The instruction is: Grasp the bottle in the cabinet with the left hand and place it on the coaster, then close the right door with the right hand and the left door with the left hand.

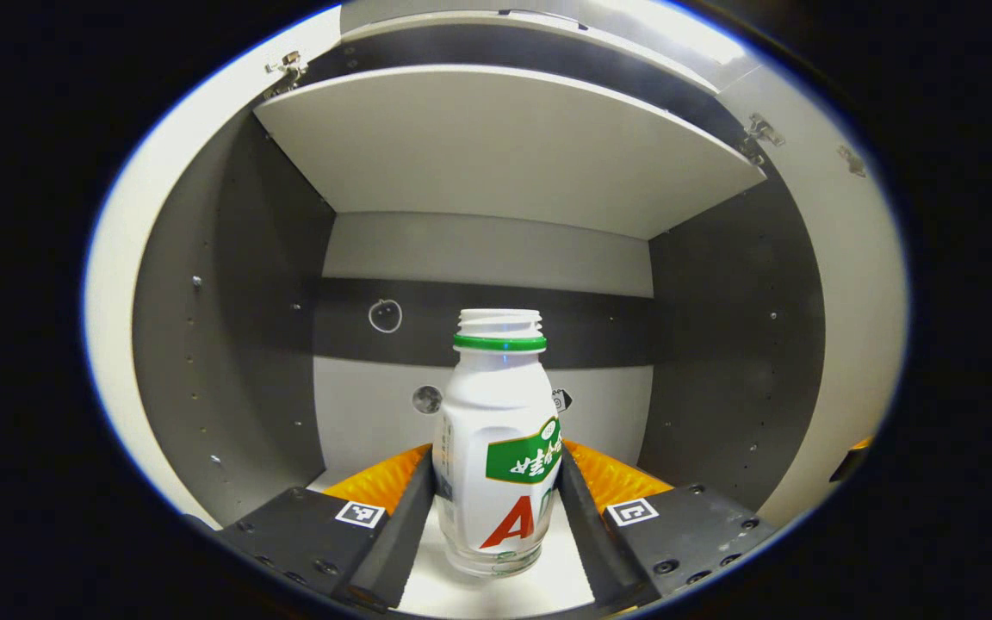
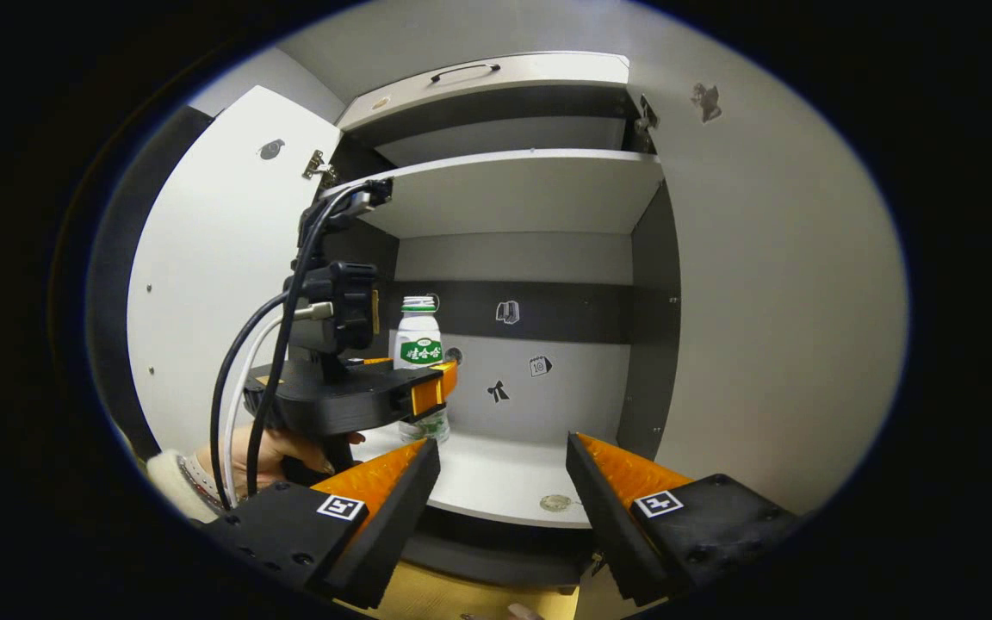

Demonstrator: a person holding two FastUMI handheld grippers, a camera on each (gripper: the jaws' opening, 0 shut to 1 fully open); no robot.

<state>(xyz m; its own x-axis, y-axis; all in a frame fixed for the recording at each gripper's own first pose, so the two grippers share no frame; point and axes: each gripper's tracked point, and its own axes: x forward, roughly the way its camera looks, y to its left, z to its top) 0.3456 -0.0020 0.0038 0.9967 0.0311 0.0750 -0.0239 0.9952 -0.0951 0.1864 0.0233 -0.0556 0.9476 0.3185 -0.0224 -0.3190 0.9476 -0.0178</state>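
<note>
1. Your left gripper brackets the bottle at the lower body; I can't tell if the fingers press yet.
2. The bottle stands upright on the cabinet's lower shelf, capless and likely light, thin plastic: squeeze gently at mid-body.
3. Your right gripper hangs released at the shelf's 6 o'clock.

Open shelf floor lies right of the bottle; the shelf board above caps headroom, both doors swung wide.

Left tool fingers closed on something, right tool spread wide
</note>
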